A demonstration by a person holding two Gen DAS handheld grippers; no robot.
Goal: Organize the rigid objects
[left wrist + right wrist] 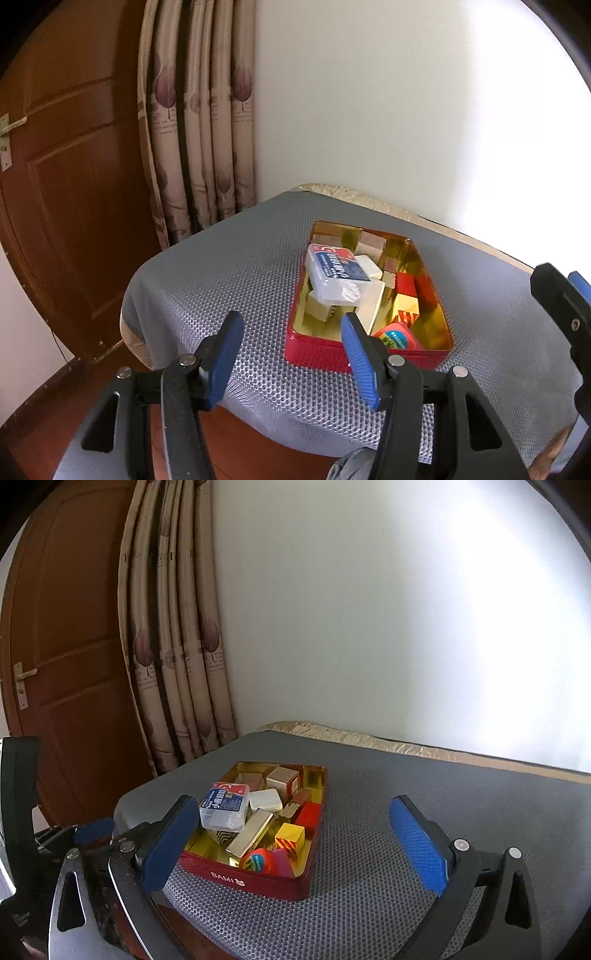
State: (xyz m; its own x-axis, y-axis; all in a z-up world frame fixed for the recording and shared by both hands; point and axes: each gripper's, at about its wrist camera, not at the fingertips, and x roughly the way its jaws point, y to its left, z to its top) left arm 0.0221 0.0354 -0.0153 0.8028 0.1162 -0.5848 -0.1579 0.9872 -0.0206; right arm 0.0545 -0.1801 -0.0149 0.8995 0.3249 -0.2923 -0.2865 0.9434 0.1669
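Grey mesh mat on table, by wall and curtain. Red tin: holds every visible block and box; clear plastic case rides tilted on top. Left gripper and right gripper: both released, empty. Advice: nudge the case flat, gently, without tipping the tin.

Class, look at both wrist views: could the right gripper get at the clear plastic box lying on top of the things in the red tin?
Probably yes. The clear plastic box lies uppermost in the red tin, uncovered, and the right gripper stands wide open and empty just before the tin.
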